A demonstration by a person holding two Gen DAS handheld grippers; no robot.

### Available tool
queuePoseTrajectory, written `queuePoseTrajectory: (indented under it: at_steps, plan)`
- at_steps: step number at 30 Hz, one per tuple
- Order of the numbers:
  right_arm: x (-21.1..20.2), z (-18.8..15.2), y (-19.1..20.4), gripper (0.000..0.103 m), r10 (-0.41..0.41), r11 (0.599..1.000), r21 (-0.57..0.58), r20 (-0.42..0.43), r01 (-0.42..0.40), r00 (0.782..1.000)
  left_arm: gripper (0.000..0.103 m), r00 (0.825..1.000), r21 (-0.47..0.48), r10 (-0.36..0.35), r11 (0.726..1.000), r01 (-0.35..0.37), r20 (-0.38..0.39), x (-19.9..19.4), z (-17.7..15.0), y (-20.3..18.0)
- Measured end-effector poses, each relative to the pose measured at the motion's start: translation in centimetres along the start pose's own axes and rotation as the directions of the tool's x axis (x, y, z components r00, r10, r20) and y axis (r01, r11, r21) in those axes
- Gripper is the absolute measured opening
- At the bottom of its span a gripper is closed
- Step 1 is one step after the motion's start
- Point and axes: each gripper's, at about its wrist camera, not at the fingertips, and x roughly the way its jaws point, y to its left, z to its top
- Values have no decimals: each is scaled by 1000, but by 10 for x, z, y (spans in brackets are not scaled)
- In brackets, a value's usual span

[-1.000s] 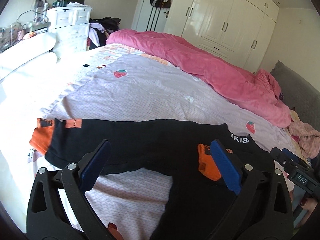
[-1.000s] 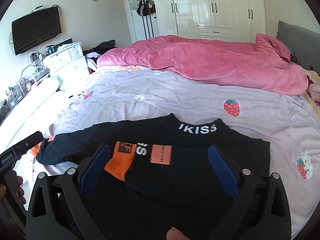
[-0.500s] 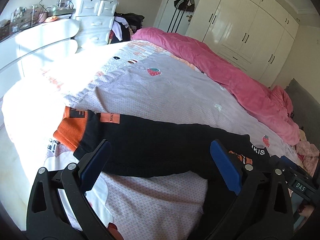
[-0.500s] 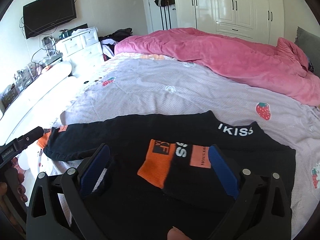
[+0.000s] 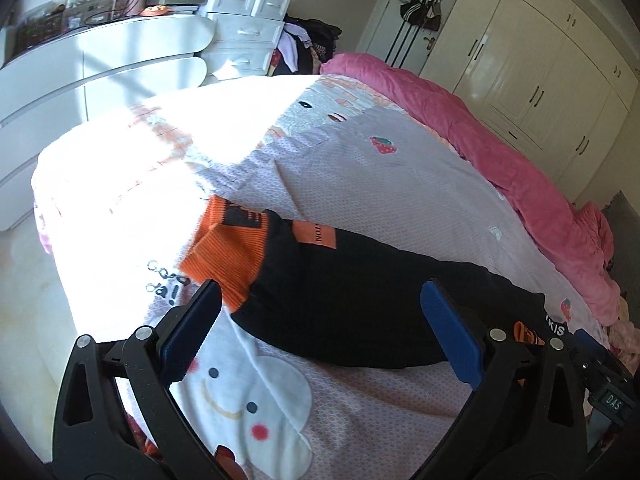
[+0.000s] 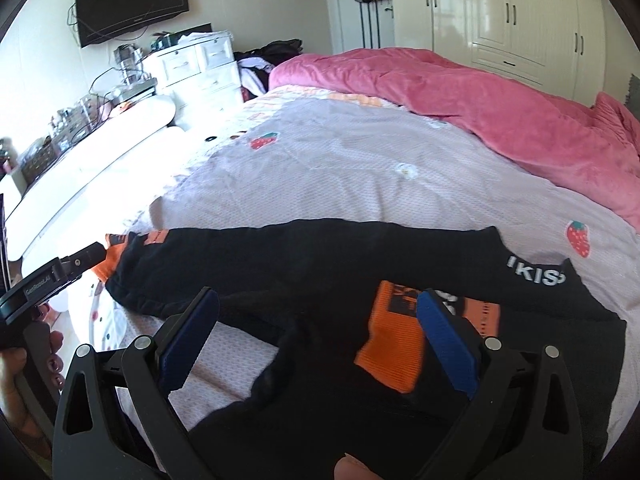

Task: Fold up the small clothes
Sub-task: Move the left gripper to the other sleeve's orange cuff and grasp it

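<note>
A small black sweater (image 6: 320, 280) with orange cuffs lies flat on the lilac bedspread (image 6: 340, 168). One sleeve is folded across its body, with the orange cuff (image 6: 394, 344) lying on the chest. The other sleeve (image 5: 360, 292) stretches out to the left, ending in an orange cuff (image 5: 228, 252). My left gripper (image 5: 320, 320) is open and empty, just above and in front of that outstretched sleeve near its cuff. My right gripper (image 6: 316, 324) is open and empty over the sweater's body. The left gripper's body shows at the left of the right wrist view (image 6: 60, 272).
A pink duvet (image 6: 480, 104) is bunched along the far side of the bed. A white curved shelf unit (image 5: 100, 68) and a drawer chest (image 5: 248, 28) stand past the bed's left edge. White wardrobes (image 6: 520, 12) line the back wall.
My left gripper has moved left along the outstretched sleeve toward its orange cuff. My right gripper has shifted left as well, staying over the sweater's body. Both stayed open.
</note>
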Motion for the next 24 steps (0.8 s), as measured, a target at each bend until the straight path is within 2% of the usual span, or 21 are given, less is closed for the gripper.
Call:
queuePoseTrajectory:
  at_steps: [3, 8, 18, 22, 24]
  plan:
    - [11, 2, 15, 98, 20, 1000, -20, -18, -20, 1000, 93, 999, -30, 47, 998, -47, 7, 0, 3, 19]
    - [24, 6, 36, 98, 48, 998, -50, -35, -50, 998, 93, 998, -97, 66, 993, -67, -13, 7, 4, 46]
    - [43, 7, 54, 98, 72, 995, -67, -62, -76, 995, 93, 998, -180, 45, 982, -53, -47, 23, -3, 67]
    - [49, 4, 54, 98, 76, 995, -54, -72, -80, 994, 82, 998, -197, 42, 979, -51, -49, 34, -6, 67]
    - [52, 2, 53, 98, 76, 996, -47, -79, -79, 994, 72, 998, -211, 40, 976, -49, -45, 37, -8, 68]
